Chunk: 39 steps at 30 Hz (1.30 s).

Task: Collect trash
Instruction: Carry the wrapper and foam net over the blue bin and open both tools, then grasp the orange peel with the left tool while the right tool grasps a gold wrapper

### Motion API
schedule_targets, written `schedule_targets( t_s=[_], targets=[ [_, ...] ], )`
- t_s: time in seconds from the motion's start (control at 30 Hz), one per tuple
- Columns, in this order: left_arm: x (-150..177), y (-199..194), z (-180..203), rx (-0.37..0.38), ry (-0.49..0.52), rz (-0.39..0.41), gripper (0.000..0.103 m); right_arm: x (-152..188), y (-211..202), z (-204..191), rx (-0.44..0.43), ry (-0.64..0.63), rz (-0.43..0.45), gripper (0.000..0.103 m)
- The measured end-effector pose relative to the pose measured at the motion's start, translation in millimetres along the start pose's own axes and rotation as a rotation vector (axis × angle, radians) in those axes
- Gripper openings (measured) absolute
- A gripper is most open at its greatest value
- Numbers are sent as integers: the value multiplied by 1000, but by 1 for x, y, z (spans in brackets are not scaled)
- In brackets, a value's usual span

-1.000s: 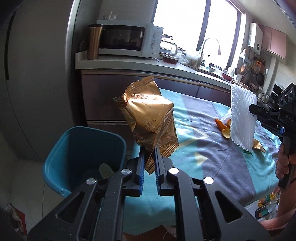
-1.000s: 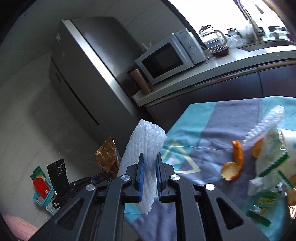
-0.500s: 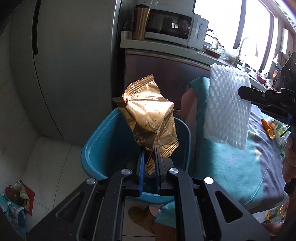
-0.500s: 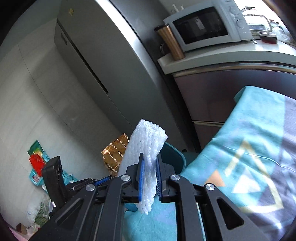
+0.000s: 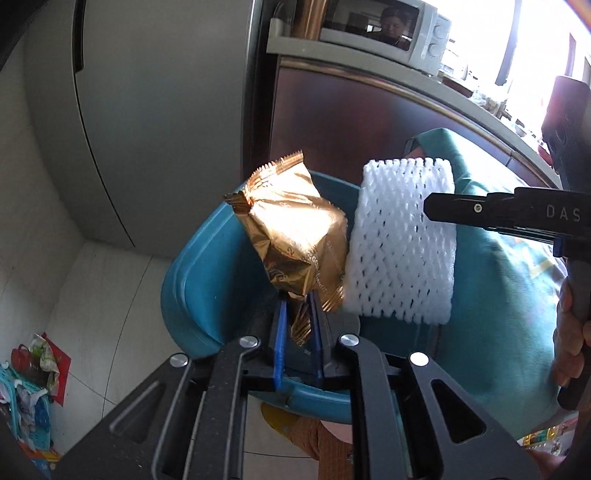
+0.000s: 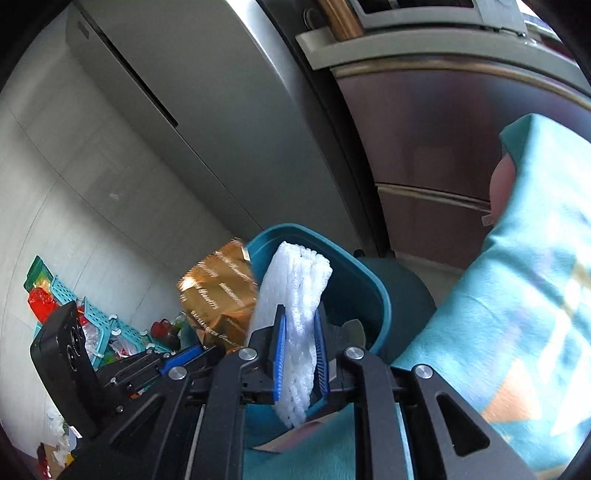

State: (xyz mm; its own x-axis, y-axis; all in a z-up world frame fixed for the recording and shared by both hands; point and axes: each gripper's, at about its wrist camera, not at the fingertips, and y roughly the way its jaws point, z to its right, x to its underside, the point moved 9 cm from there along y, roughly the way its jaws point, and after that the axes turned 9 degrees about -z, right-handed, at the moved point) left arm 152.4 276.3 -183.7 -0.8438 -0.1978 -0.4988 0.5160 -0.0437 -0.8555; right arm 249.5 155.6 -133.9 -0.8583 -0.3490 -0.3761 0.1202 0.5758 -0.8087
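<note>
My left gripper (image 5: 298, 310) is shut on the bottom edge of a gold foil wrapper (image 5: 295, 240) and holds it upright over the teal bin (image 5: 207, 273). My right gripper (image 6: 300, 332) is shut on a white foam net sleeve (image 6: 295, 291) and holds it above the same bin (image 6: 354, 273). The foam sleeve (image 5: 402, 240) hangs right beside the wrapper in the left wrist view, with the right gripper's finger (image 5: 480, 214) across it. The gold wrapper (image 6: 218, 291) shows left of the foam in the right wrist view.
The bin stands on the floor between a grey fridge (image 5: 155, 110) and the table with a teal cloth (image 5: 498, 280). A dark cabinet with a microwave (image 5: 384, 33) on top stands behind. Baskets with rubbish (image 6: 92, 321) lie on the floor at the left.
Both grippers have swung left from over the table to above the bin and moved closer together. Wrapper and foam sleeve stay gripped and now hang side by side over the bin.
</note>
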Motion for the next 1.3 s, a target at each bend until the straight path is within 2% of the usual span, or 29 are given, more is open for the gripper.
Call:
schedule_targets(
  t_s=[0.1,0.23,0.4,0.6,0.77,0.9,1.1,1.3],
  targets=[
    [0,6,1,-8,-8,-10,13,-2,6,0,6,8,-12,15],
    [-1,14,2,-19,-21,-14,13,-1,8,-6,13,3,-11,24],
    [-2,12,6,-20,-40,1,13,7,1,-1,6,9,0,27],
    [-7,-14,28,2,9,68,19,24,-37,5,-18,-11,73,29],
    [-15,-42,72,73,91,144,29,47,-94,13,8,-40,176,32],
    [-18,-57,114,147,169,181,32,67,-136,27,44,-32,257,34],
    [-9,-65,187,256,292,182,33,105,-198,61,111,21,367,36],
    [13,-61,253,342,394,145,34,159,-257,115,228,154,456,36]
  ],
)
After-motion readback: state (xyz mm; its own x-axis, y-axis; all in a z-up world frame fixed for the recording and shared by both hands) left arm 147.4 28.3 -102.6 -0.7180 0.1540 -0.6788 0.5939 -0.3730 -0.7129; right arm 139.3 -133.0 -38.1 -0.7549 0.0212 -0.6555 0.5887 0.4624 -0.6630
